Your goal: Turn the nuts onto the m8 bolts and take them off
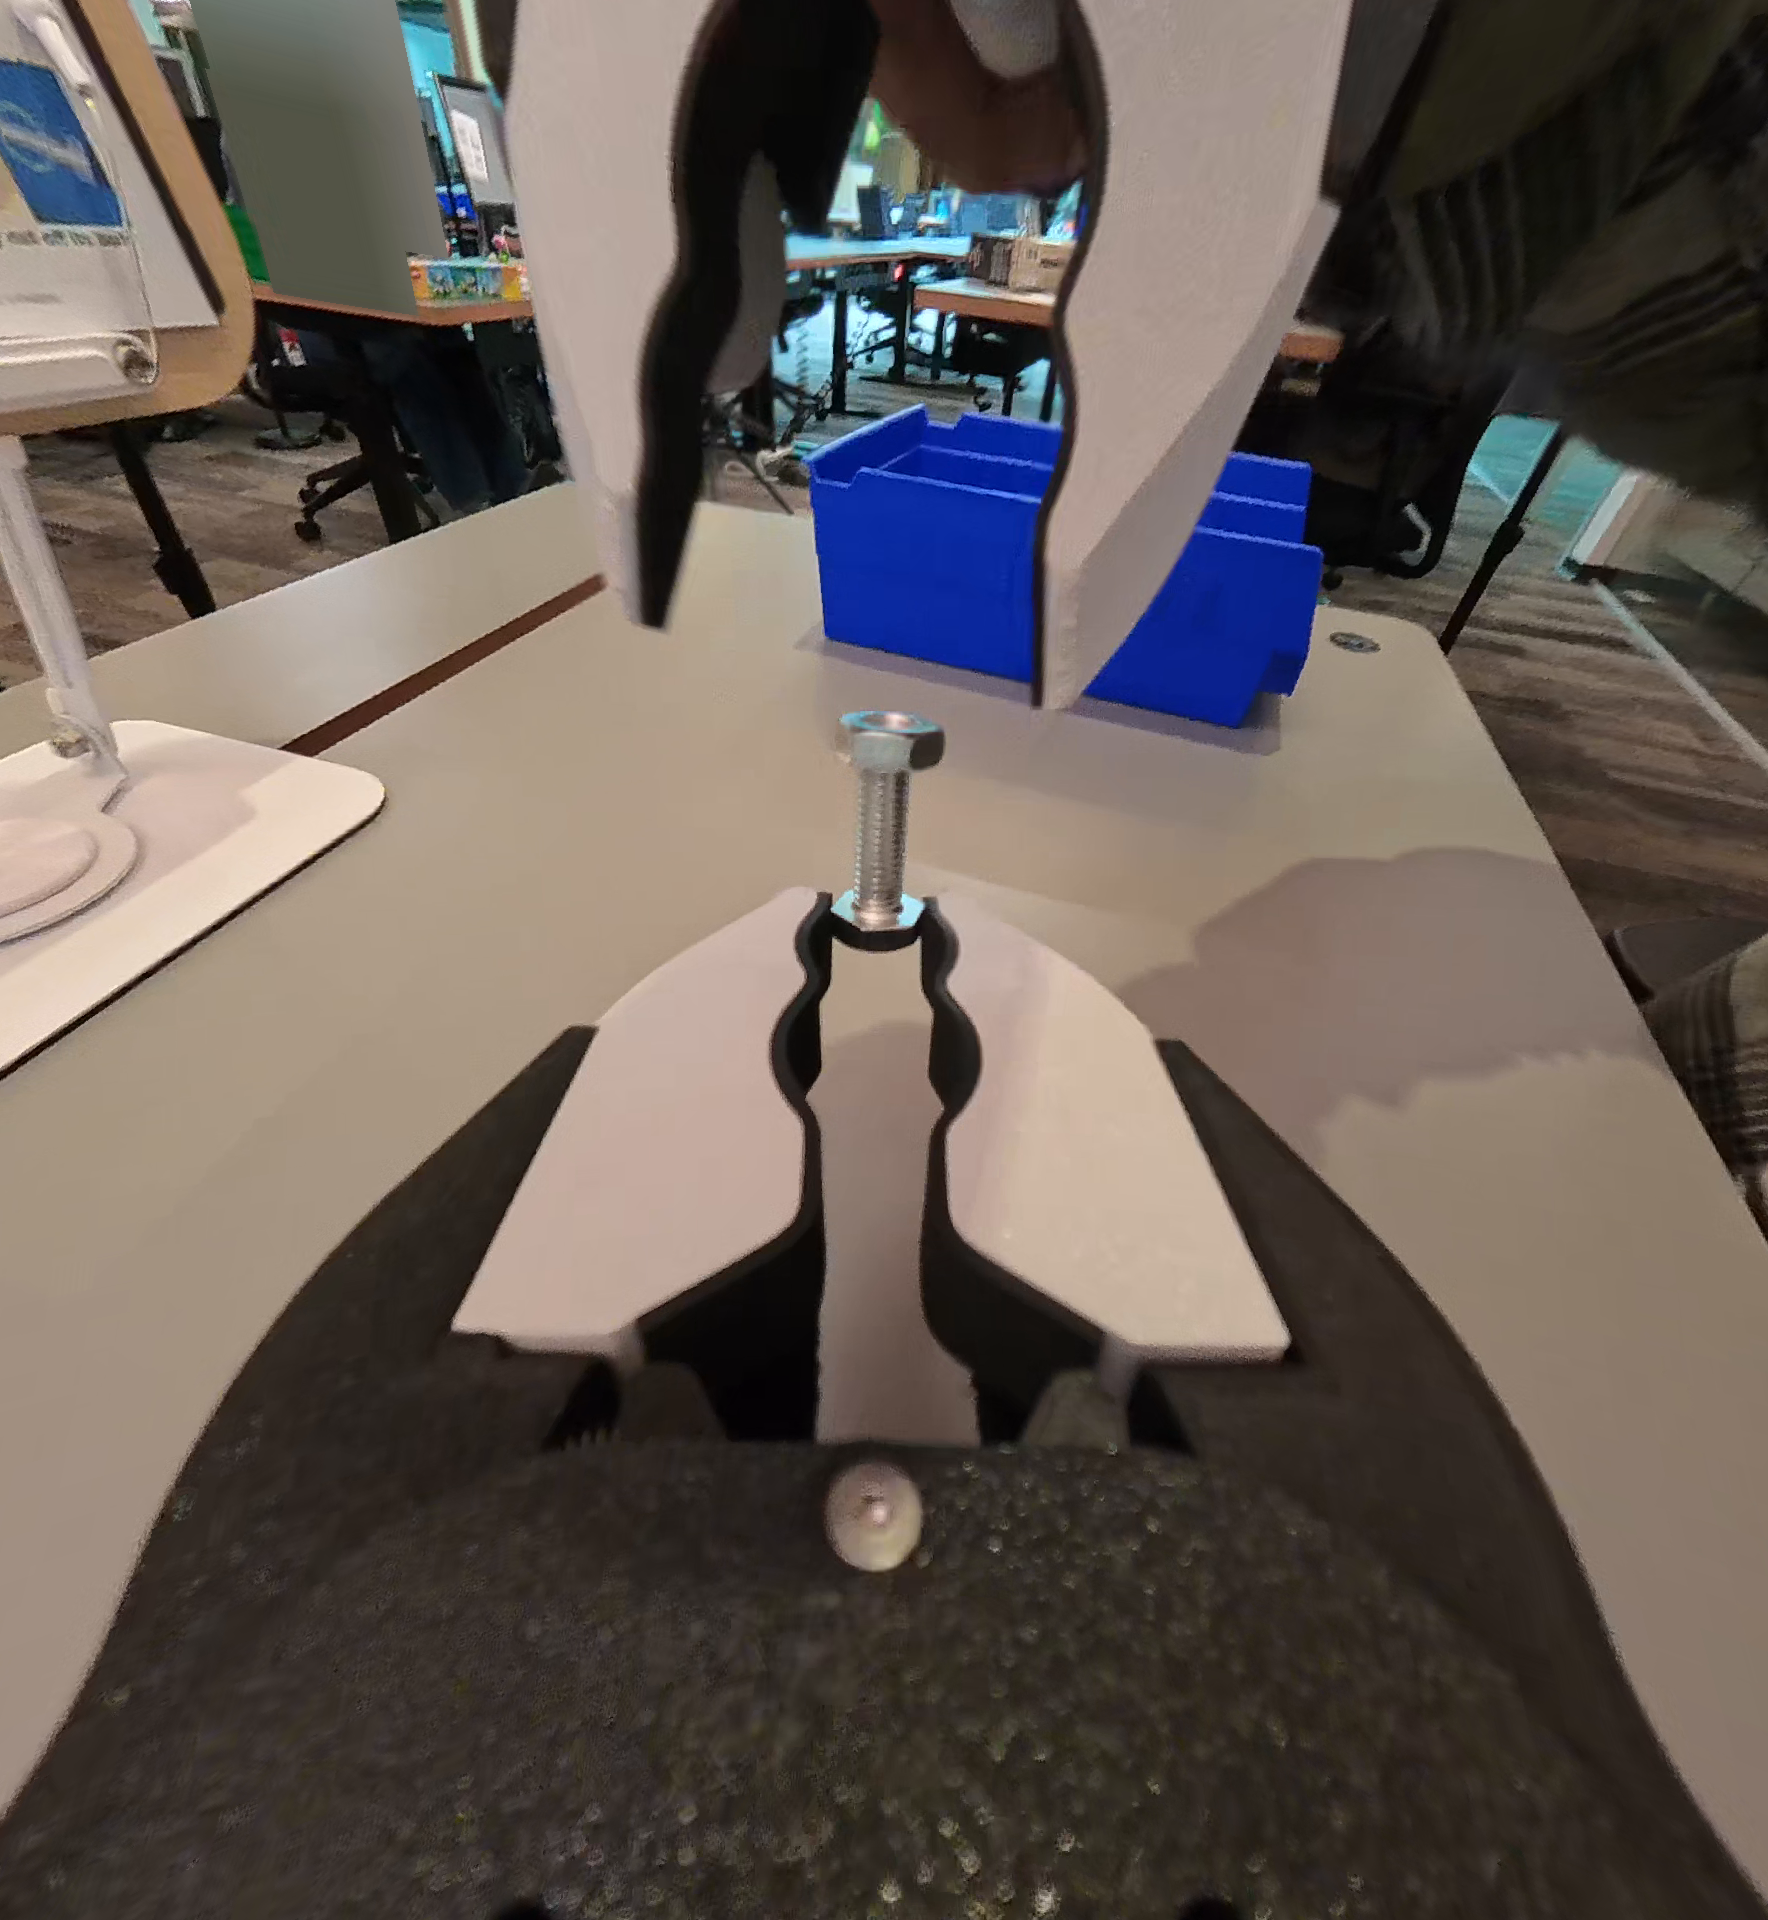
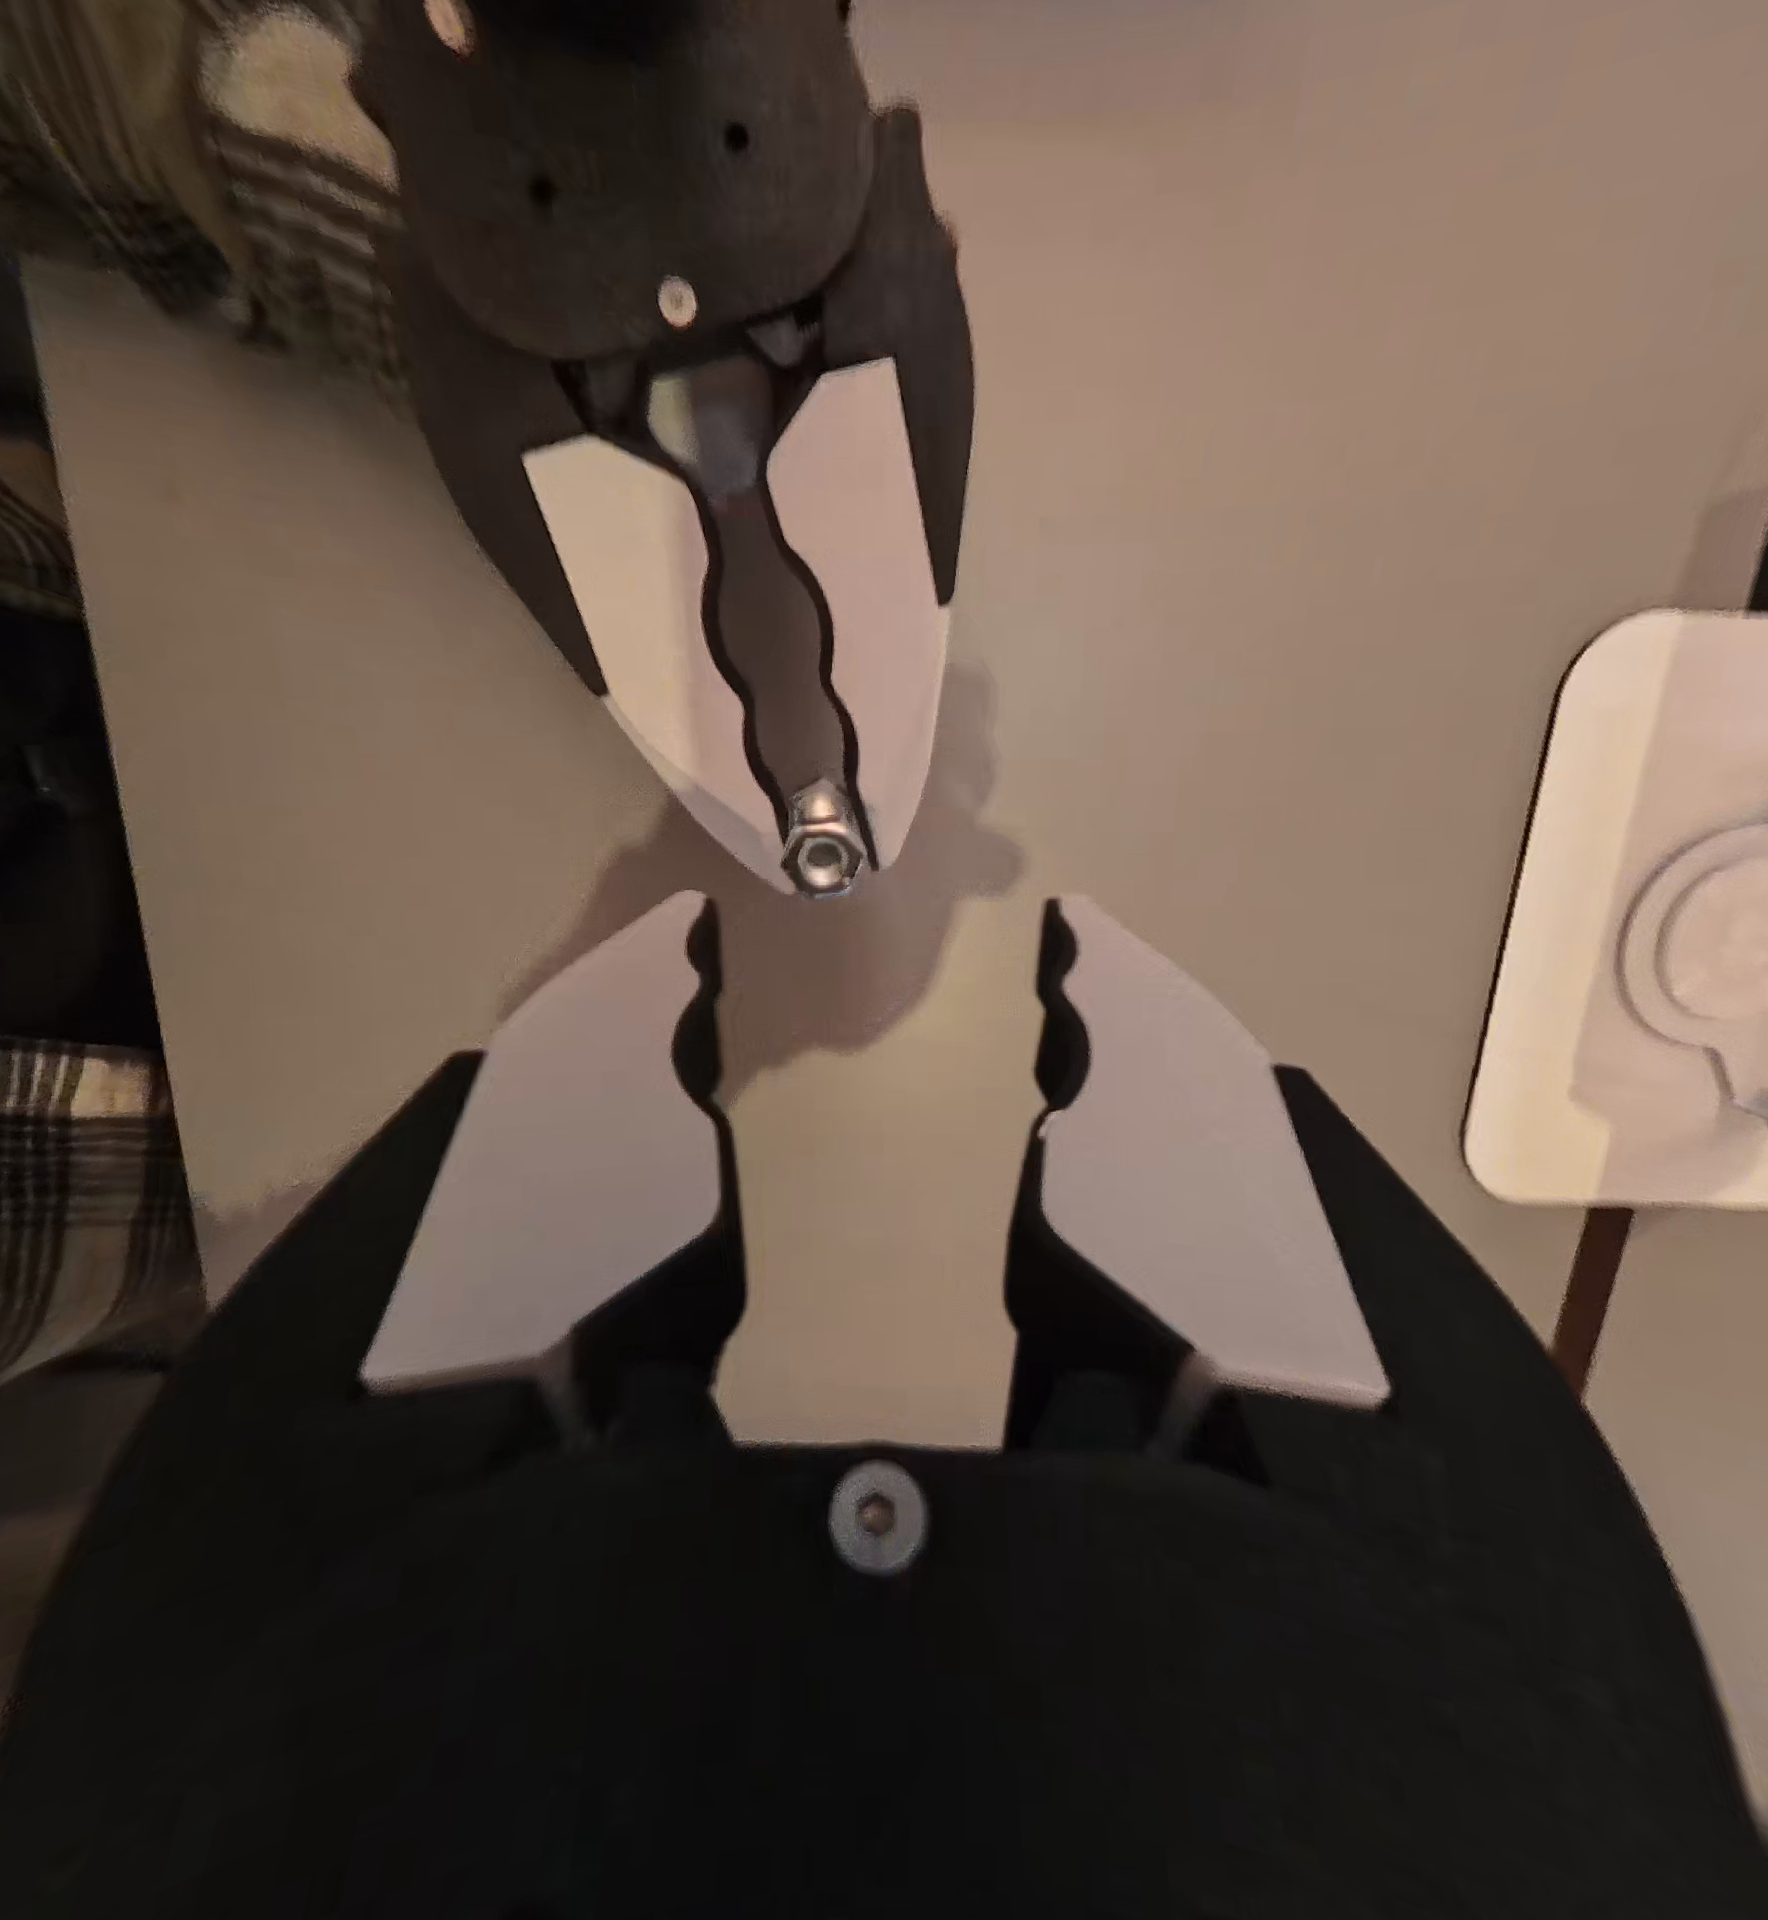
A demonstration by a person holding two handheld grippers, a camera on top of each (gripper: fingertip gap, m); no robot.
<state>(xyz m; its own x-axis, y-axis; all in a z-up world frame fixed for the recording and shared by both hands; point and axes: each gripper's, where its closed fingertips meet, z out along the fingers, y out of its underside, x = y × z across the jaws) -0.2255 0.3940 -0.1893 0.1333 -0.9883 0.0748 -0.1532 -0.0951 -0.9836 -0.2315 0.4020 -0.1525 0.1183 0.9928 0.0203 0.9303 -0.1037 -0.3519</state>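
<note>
Grey table fills most of both views; all else sits on or over it. Blue bin stands on the table's far side, at about 12 o'clock from the bolt in the left wrist view, well apart from it. White base plate with a clear stand post lies at 9 to 10 o'clock of the bolt in that view; the same plate shows at 3 o'clock in the right wrist view. Plaid sleeve at the 3 o'clock edge. Left gripper: white fingers with black wavy pads, closed in on the hex end at the bottom of the bolt, both pads pressed on its flats (contact is plain on both sides). Bolt stands upright out of the fingertips, threaded shank bare along its length, held clear above the table top. Nut sits at the very top of the shank, at 12 o'clock of the grip point, its bore facing up. Right gripper: fingers spread wide, nothing between them; it hangs over the bolt and points down, its tips at 11 and 1 o'clock of the nut in the left wrist view, apart from it. In the right wrist view the nut shows end-on, just past the spread tips at 12 o'clock (slightly left of centre).
</note>
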